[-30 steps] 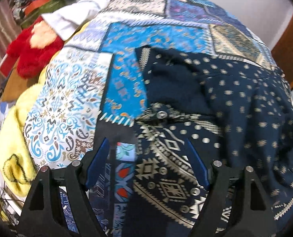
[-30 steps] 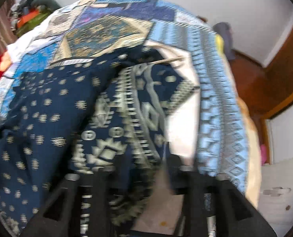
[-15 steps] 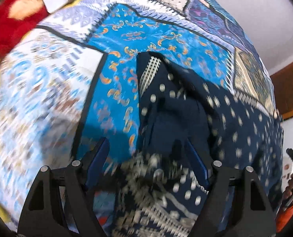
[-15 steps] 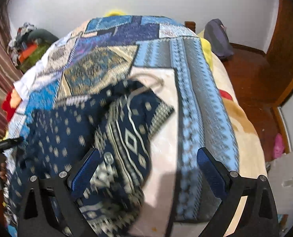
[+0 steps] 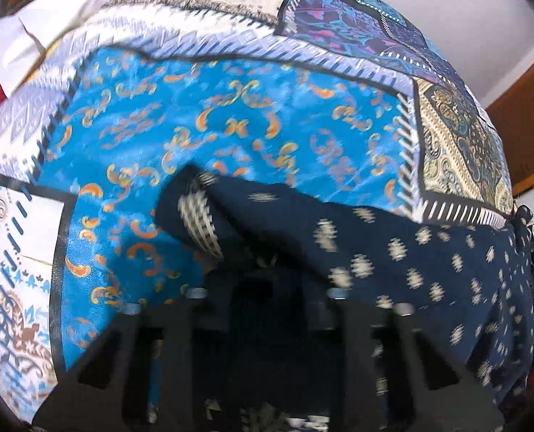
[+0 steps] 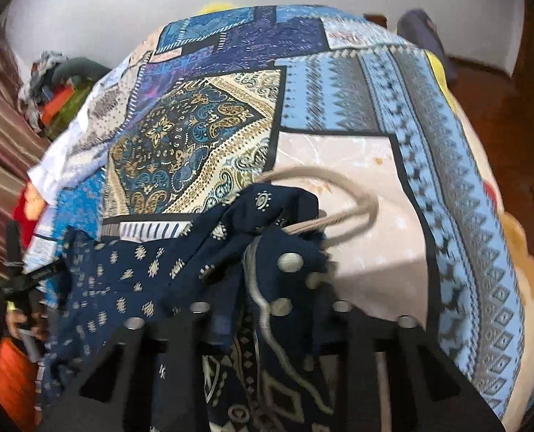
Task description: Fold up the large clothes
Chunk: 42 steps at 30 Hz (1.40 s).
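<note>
Status: early in the fold, grab phase only.

Left tongs (image 5: 267,288), bottom centre of the left wrist view: jaws have just been closing and now sit pulled in on the navy garment (image 5: 393,259). Cloth is bunched right between them, so I read it as a grip on the fabric. Blur hides the pads, so that's a judgement. A rolled edge with a checked trim band (image 5: 200,223) pokes out just above the tongs, centre-left of frame.

Right tongs (image 6: 267,313), bottom centre of the right wrist view: also just been closing, now clamped on the same navy garment (image 6: 130,280), on the part with the geometric border print. A beige drawstring (image 6: 342,201) loops out of the bunch just above, centre-right of frame.

Where the garment is: on the bed, lying on the patchwork bedspread (image 5: 231,115). It spans the lower right of the left view and the lower left to centre of the right view. Still crumpled, with no flat panel and no clean crease anywhere.

Done, as far as I can judge: both ends picked up.
Left: spread it flat, align the edges, make the folds, set it down neat. So basically all of the folding.

Other stuff: white cloth (image 5: 33,36) at upper left of the left view; clothes pile (image 6: 58,86) at far left of the right view. Neither touched.
</note>
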Available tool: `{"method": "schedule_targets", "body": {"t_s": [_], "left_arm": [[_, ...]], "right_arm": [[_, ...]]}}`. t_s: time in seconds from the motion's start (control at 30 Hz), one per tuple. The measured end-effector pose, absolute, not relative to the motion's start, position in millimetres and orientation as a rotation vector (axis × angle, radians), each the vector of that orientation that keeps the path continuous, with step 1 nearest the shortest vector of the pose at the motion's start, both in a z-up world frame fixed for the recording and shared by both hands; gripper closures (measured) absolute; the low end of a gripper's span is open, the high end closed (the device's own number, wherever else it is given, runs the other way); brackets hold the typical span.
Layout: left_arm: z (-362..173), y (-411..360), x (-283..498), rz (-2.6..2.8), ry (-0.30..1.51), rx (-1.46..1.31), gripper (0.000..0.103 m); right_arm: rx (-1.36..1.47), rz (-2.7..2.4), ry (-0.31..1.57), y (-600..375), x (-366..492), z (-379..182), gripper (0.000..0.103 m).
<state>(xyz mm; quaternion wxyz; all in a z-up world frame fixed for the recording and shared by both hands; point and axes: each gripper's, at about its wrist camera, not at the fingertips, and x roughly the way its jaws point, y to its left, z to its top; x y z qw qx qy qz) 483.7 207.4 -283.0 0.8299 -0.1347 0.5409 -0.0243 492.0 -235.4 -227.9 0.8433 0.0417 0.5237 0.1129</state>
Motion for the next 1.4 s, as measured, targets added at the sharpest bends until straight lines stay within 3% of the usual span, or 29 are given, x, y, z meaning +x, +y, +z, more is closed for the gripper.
{"method": "schedule_targets", "body": {"t_s": [0.13, 0.33, 0.57, 0.63, 0.67, 0.7, 0.77, 0.87, 0.93, 1.03, 1.17, 1.3, 1.4], "left_arm": [[-247.6, 198.0, 490.1, 0.012, 1.062, -0.166, 0.087], [-192.3, 231.9, 508.4, 0.044, 0.924, -0.197, 0.087], [-232.1, 265.7, 555.1, 0.174, 1.040, -0.172, 0.086], [-252.2, 272.1, 564.4, 0.224, 1.078, -0.164, 0.085], [-259.2, 276.0, 565.0, 0.237, 1.089, -0.167, 0.084], [-265.5, 278.9, 566.0, 0.238, 1.088, -0.189, 0.082], [-270.0, 280.7, 563.8, 0.242, 1.079, -0.215, 0.082], [-268.8, 272.0, 560.9, 0.245, 1.071, -0.138, 0.080], [-263.5, 265.6, 556.1, 0.244, 1.079, -0.041, 0.067], [-246.8, 264.7, 537.9, 0.214, 1.080, 0.000, 0.056], [-205.2, 266.9, 497.9, 0.187, 1.005, -0.009, 0.055], [-149.4, 267.0, 442.6, 0.169, 0.890, -0.045, 0.040], [-113.6, 265.0, 400.5, 0.144, 0.835, -0.063, 0.036]], "right_arm": [[-0.018, 0.227, 1.070, -212.0, 509.9, -215.6, 0.089], [-0.066, 0.222, 1.014, -188.8, 560.1, -193.9, 0.089], [-0.158, 0.200, 1.007, -144.6, 614.9, -210.3, 0.088], [-0.198, 0.169, 1.001, -139.1, 620.4, -215.9, 0.078], [-0.228, 0.129, 0.984, -138.8, 621.5, -216.4, 0.059], [-0.270, 0.071, 0.953, -139.7, 622.5, -216.8, 0.028], [-0.305, 0.067, 0.916, -147.8, 623.4, -220.6, 0.010], [-0.221, 0.117, 0.955, -166.7, 624.8, -222.2, 0.010], [-0.194, 0.124, 0.964, -174.3, 619.9, -216.9, 0.010], [-0.205, 0.113, 0.932, -181.2, 601.9, -198.0, 0.010], [-0.205, 0.132, 0.859, -191.8, 561.0, -153.2, 0.009], [-0.124, 0.201, 0.819, -202.5, 510.8, -107.9, 0.009], [-0.117, 0.229, 0.777, -202.1, 465.3, -79.2, 0.006]]}}
